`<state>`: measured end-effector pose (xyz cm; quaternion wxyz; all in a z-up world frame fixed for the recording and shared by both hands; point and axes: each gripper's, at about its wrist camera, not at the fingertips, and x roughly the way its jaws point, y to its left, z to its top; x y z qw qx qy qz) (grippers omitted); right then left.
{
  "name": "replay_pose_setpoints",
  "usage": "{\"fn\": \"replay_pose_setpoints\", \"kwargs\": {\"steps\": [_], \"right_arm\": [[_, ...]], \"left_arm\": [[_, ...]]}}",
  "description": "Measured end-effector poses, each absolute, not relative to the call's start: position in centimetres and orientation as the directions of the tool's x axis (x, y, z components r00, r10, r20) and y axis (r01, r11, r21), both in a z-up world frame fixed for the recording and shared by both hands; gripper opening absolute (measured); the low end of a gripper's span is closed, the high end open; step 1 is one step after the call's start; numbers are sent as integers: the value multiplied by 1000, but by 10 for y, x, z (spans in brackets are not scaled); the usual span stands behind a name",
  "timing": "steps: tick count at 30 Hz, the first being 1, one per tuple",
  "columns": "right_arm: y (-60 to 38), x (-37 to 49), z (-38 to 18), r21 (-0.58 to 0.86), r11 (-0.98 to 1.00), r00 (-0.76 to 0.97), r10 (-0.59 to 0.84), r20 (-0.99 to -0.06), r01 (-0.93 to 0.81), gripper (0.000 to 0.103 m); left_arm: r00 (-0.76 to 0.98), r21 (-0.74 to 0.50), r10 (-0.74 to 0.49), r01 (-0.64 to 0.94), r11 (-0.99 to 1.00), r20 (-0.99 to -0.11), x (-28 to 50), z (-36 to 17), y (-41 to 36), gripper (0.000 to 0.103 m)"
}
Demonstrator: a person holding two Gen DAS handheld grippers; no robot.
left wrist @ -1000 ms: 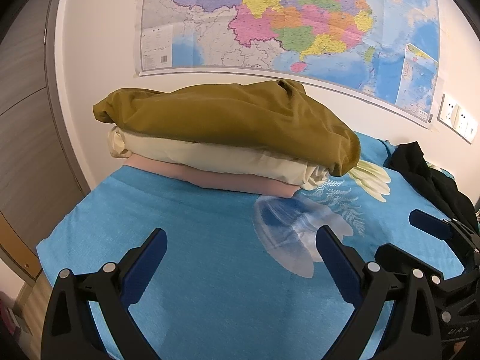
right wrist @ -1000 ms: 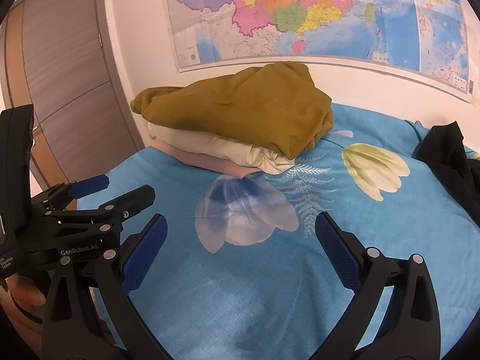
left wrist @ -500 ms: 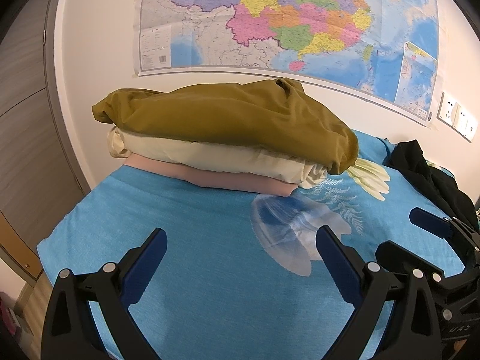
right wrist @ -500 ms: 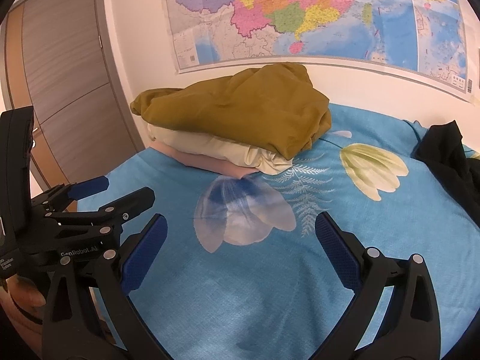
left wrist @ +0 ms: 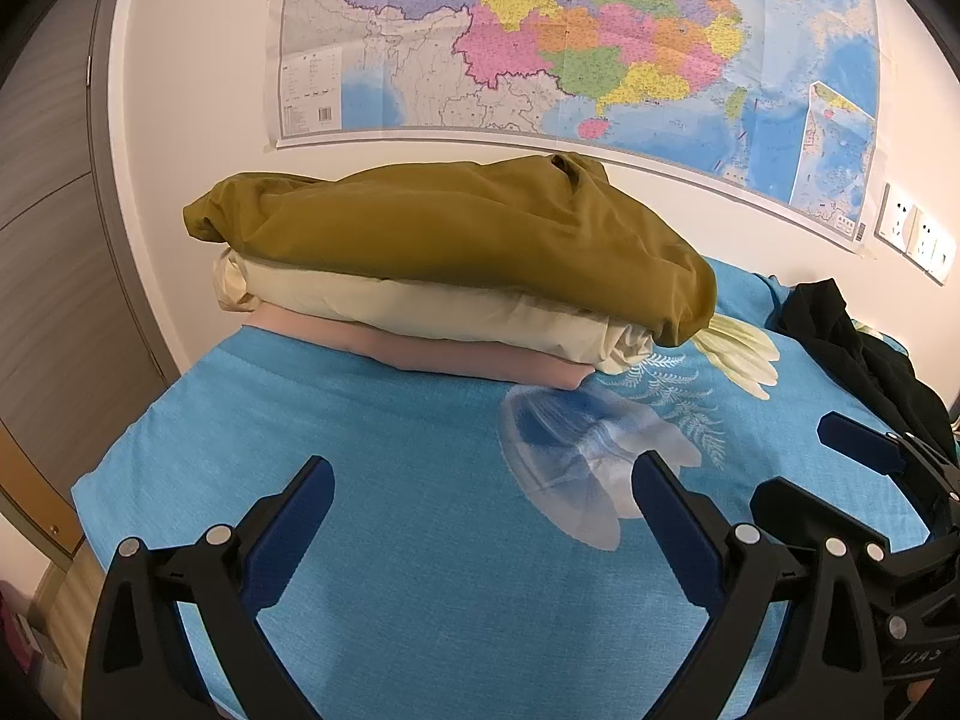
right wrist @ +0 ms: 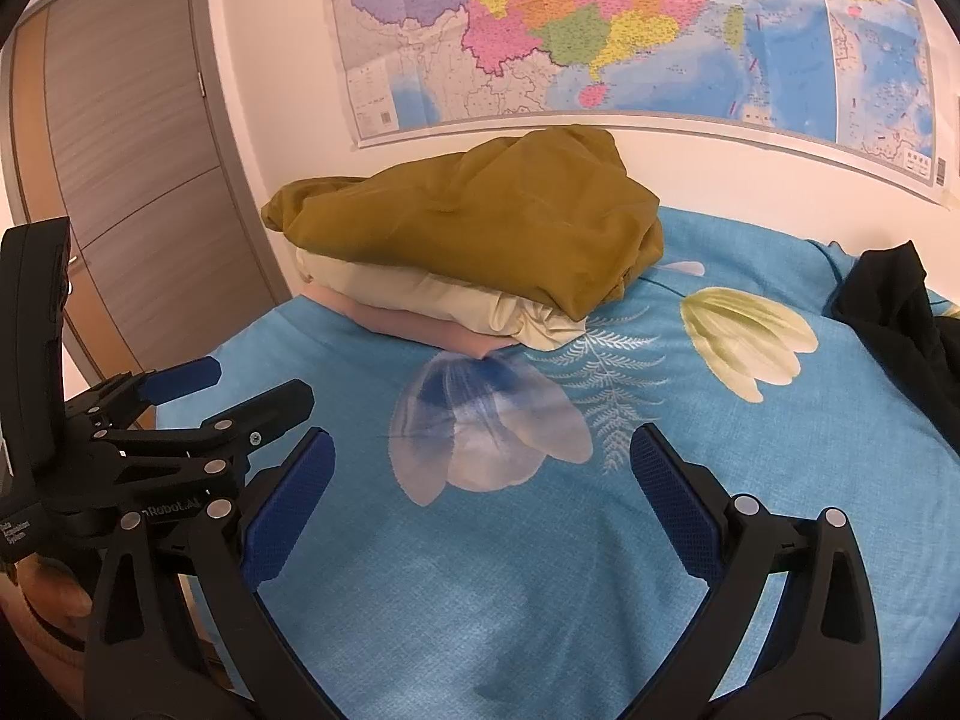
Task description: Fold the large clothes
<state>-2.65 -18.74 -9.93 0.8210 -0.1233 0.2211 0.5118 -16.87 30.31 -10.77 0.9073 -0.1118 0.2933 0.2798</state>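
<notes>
A stack of folded clothes lies at the far side of the bed: an olive garment (left wrist: 456, 234) (right wrist: 480, 216) on top, a cream one (left wrist: 432, 306) (right wrist: 444, 300) under it, a pink one (left wrist: 456, 354) (right wrist: 414, 327) at the bottom. A crumpled black garment (left wrist: 864, 354) (right wrist: 900, 312) lies at the right. My left gripper (left wrist: 480, 516) is open and empty above the sheet. My right gripper (right wrist: 480, 480) is open and empty, beside the left one.
The bed has a blue sheet (left wrist: 420, 540) (right wrist: 540, 570) printed with flowers. A map (left wrist: 570, 36) hangs on the wall behind the stack. A grey door (right wrist: 132, 150) stands at the left. Wall sockets (left wrist: 912, 234) are at the right.
Both views have shifted very slightly; the grippers stay open and hover in place.
</notes>
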Motion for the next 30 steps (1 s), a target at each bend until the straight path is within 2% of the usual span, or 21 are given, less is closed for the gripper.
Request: {"fn": "replay_pose_setpoints", "kwargs": {"steps": [30], "right_arm": [[-185,-23,-100,40,443,368,789,-492,-896,97]], "left_arm": [[673,-42,434,-568,822,-599,-166,-108,301,96]]}}
